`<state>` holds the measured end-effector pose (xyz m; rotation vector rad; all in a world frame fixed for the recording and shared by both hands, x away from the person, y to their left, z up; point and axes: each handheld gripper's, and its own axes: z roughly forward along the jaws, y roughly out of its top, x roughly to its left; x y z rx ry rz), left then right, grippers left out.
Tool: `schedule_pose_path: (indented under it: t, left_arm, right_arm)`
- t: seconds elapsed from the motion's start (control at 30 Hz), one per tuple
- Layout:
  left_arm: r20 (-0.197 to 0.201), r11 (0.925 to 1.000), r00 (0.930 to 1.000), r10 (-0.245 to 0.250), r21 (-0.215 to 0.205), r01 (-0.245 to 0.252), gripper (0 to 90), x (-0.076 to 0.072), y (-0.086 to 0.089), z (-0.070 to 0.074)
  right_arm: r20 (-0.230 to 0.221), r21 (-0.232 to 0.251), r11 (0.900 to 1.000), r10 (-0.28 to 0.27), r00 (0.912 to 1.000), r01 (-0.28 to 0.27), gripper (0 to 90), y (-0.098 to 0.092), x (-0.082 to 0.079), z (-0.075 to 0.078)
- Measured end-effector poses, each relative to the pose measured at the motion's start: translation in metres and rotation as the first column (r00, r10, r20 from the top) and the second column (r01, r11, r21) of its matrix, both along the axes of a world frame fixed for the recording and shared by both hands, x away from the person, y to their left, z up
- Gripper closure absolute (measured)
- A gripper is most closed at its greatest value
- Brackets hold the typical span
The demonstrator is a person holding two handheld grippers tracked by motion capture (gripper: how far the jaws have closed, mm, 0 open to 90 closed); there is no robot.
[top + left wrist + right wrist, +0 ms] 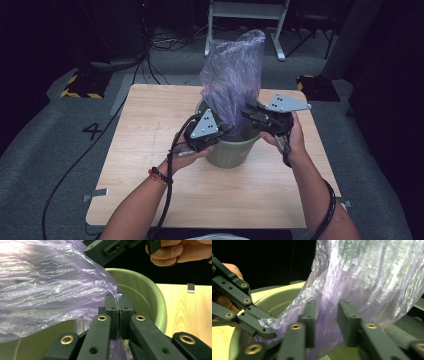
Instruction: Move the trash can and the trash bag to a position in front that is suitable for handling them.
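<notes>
A: State the position of the bag (233,75).

B: The purple bag stands up out of the green bin (231,150), which sits on the wooden table (150,150) a little right of centre. Most of the film rises above the rim and leans toward the far side; its lower part hangs inside the bin.

A: Condition of the left gripper (226,131)?

B: Clenched. In the left gripper view its two black jaws meet, with a thin edge of bag film pinched between them just over the near left rim of the bin. The pads press on the film.

A: And the right gripper (248,114)?

B: It is over the right side of the bin, with its jaws pointing left into the bag. In the right gripper view a bunched fold of film hangs between the jaws, and a gap remains between them. Whether the pads press on the film cannot be told from that view.

A: Relation between the two grippers?

B: Near each other, tips apart, both at the bag's lower part above the bin opening. The left gripper's jaws appear at the left of the right gripper view, closed on the film.

A: Hands?

B: Each hand wraps its gripper body; both forearms enter from the near edge of the table.
</notes>
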<state>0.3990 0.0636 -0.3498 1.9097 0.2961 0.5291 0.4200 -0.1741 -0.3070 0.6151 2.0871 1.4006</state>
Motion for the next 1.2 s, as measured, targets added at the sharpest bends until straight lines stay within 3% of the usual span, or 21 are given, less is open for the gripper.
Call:
schedule_pose_path:
  t: [0.2,0.33,0.43,0.6,0.67,0.87,1.03,1.2]
  left_arm:
    - [-0.001,1.0000,1.0000,0.005,0.005,-0.005,87.1,0.000,0.001,-0.004]
    - [0.000,0.9998,0.9999,0.016,0.009,-0.016,81.0,-0.001,0.001,-0.005]
    - [-0.010,0.9988,0.9988,0.048,-0.009,-0.048,61.9,-0.001,0.002,-0.004]
    - [-0.070,0.9955,0.9947,0.075,-0.053,-0.079,27.7,0.001,0.006,-0.001]
    - [-0.082,0.9939,0.9945,0.065,-0.084,-0.072,22.1,0.001,0.010,0.001]
    - [-0.077,0.9835,0.9949,0.065,-0.164,-0.077,19.6,0.002,0.017,0.015]
    - [-0.090,0.9641,0.9936,0.068,-0.250,-0.089,19.7,0.008,0.027,0.034]
    - [-0.113,0.9611,0.9922,0.052,-0.264,-0.081,23.2,0.014,0.026,0.047]
  right_arm:
    - [0.004,-0.006,1.000,0.009,1.0000,-0.009,88.8,0.002,0.000,-0.004]
    - [0.011,0.002,1.000,0.025,0.9996,-0.025,90.0,0.001,-0.002,-0.006]
    - [0.018,0.006,0.999,0.034,0.9993,-0.034,90.0,0.000,-0.005,-0.008]
    - [0.034,0.006,0.999,0.040,0.9986,-0.041,90.0,-0.003,-0.009,-0.007]
    - [0.041,-0.002,0.999,0.050,0.9979,-0.050,90.0,-0.004,-0.012,-0.008]
    - [0.070,-0.015,0.997,0.071,0.9950,-0.070,90.0,-0.005,-0.023,-0.010]
    - [0.090,-0.042,0.995,0.097,0.9912,-0.093,90.0,-0.005,-0.034,-0.011]
    - [0.107,-0.097,0.989,0.120,0.9870,-0.109,90.0,-0.001,-0.041,-0.017]
